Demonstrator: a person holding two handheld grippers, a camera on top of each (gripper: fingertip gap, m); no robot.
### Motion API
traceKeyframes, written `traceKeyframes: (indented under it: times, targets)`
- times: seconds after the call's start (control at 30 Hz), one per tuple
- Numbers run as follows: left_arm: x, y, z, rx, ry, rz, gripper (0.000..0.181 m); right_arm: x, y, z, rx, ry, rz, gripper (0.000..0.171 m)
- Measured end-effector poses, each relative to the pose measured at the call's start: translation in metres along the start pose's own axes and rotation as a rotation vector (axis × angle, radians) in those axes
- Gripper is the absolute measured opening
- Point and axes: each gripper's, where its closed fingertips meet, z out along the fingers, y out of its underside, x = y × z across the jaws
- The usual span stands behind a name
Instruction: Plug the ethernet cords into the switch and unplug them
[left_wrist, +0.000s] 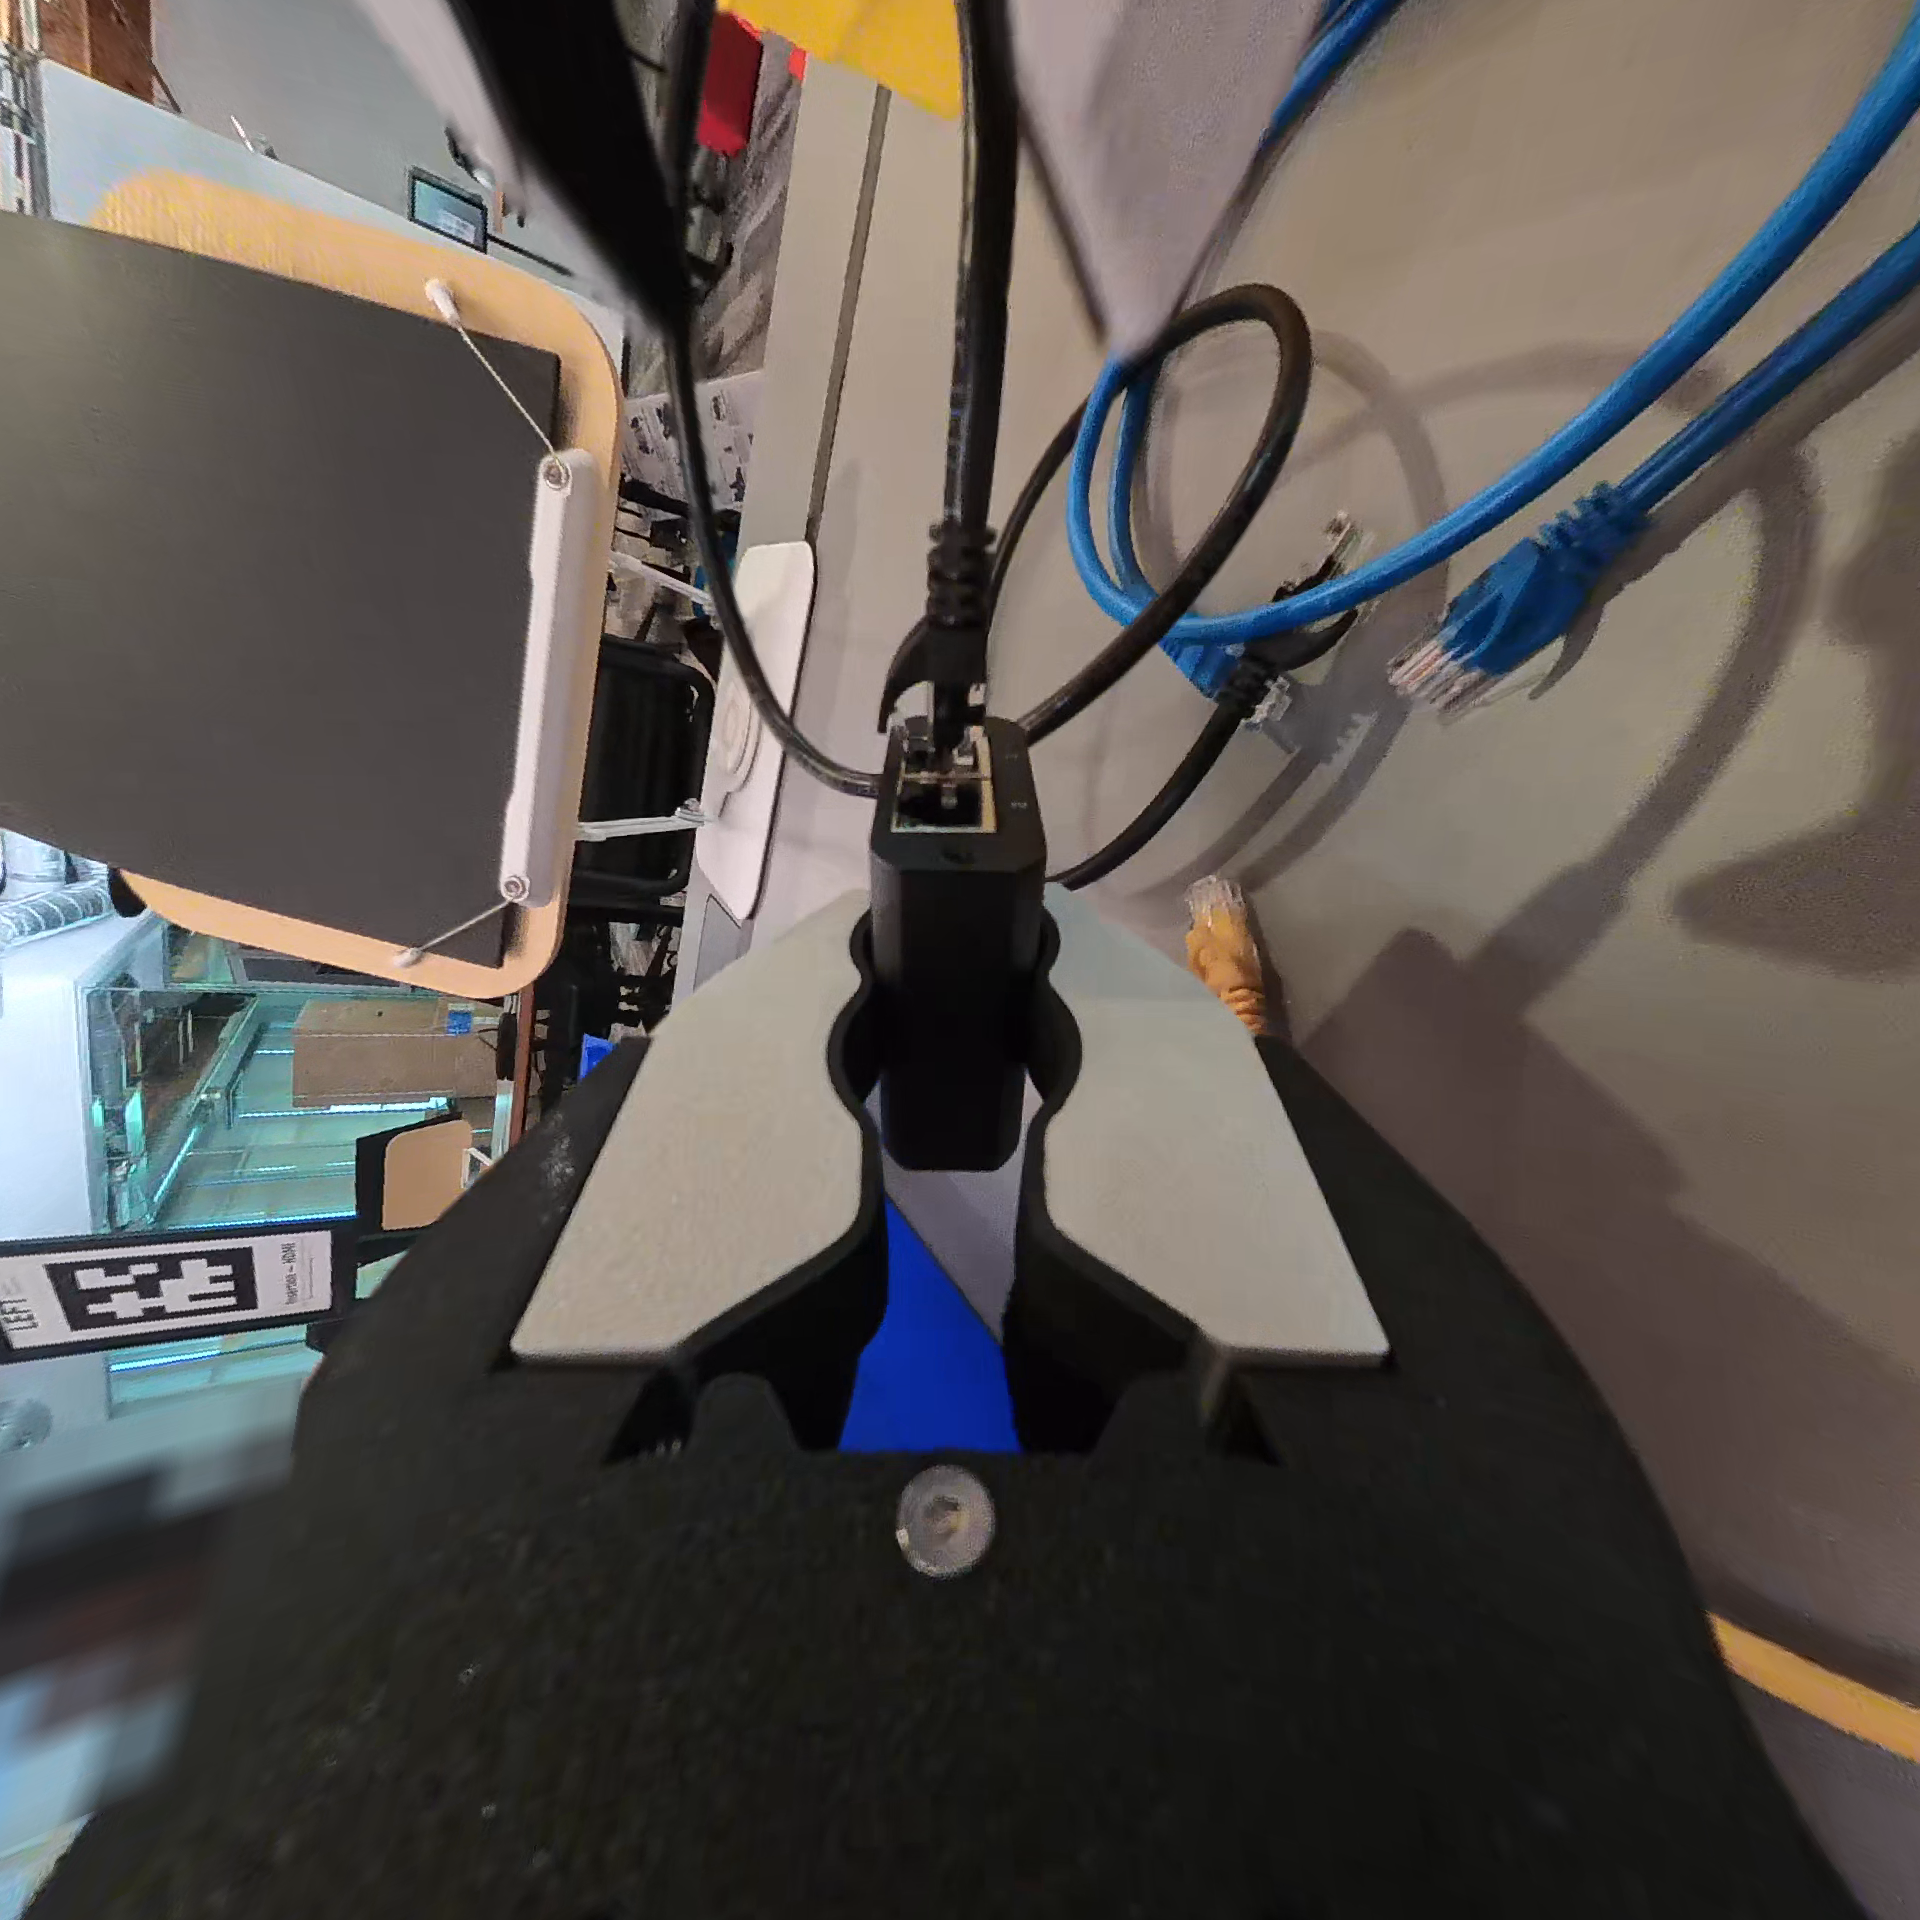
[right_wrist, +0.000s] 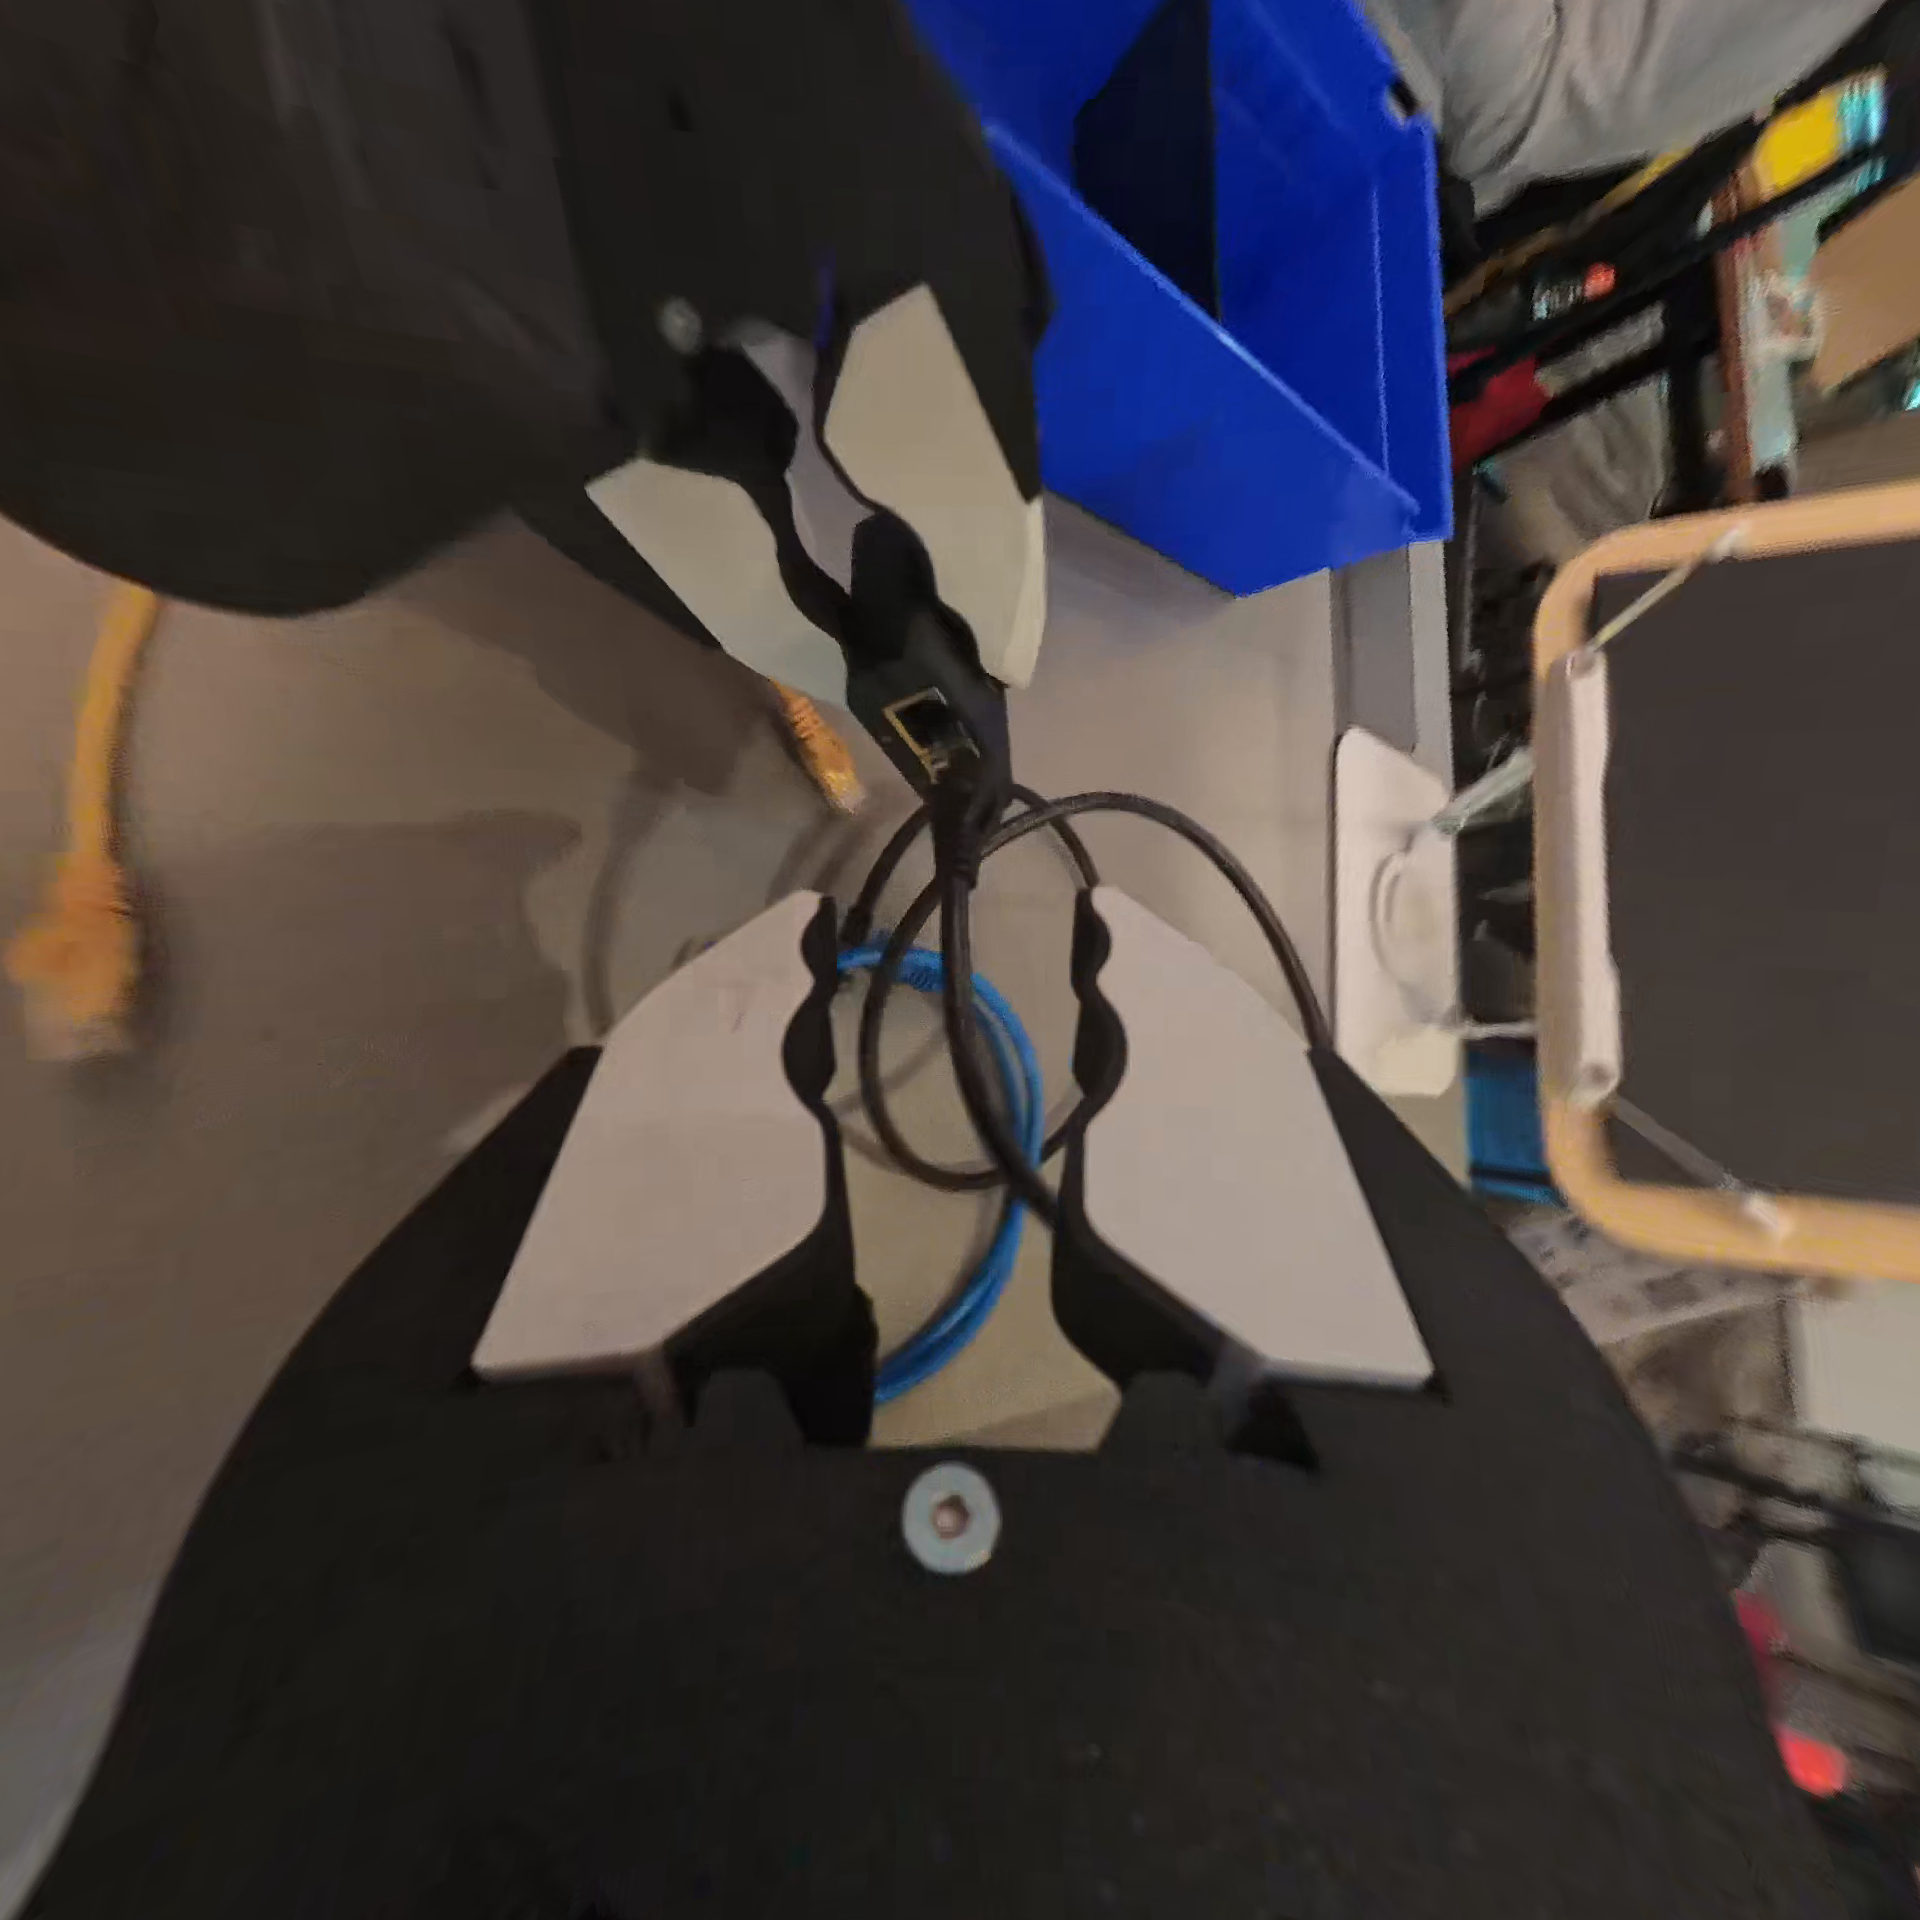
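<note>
My left gripper (left_wrist: 954, 935) is shut on a small black switch (left_wrist: 951, 873) and holds it above the grey table (left_wrist: 1558, 1039). A black ethernet cord (left_wrist: 977, 364) is plugged into the switch's far port. The near port (left_wrist: 940, 808) is empty. In the right wrist view, my right gripper (right_wrist: 951, 935) is open, with the black cord (right_wrist: 961, 987) running loosely between its fingers. Just ahead, the left gripper (right_wrist: 920, 670) holds the switch (right_wrist: 914, 717). Blue cords (left_wrist: 1507, 623) and an orange cord (left_wrist: 1226, 945) lie unplugged on the table.
A blue bin (right_wrist: 1247, 312) stands behind the left gripper. A black panel with a wooden rim (right_wrist: 1714, 883) and a white pad (right_wrist: 1392, 914) sit by the table edge. Cluttered shelves lie beyond. A second orange plug (right_wrist: 83, 935) lies at the left.
</note>
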Motion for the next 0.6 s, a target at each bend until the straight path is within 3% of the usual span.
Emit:
traceKeyframes:
  times: [0.1,0.2,0.6]
  targets:
    - [0.0,-0.002,-0.003,-0.001,-0.007,0.01,0.024,-0.008,-0.017,0.019,0.119,-0.034,-0.109,0.025]
    - [-0.002,-0.001,-0.006,-0.021,-0.056,0.067,0.024,-0.005,-0.009,0.034,0.021,-0.027,-0.137,0.03]
    - [-0.004,0.001,-0.007,-0.035,-0.071,0.058,0.024,0.0,-0.005,0.046,-0.027,-0.017,-0.173,0.017]
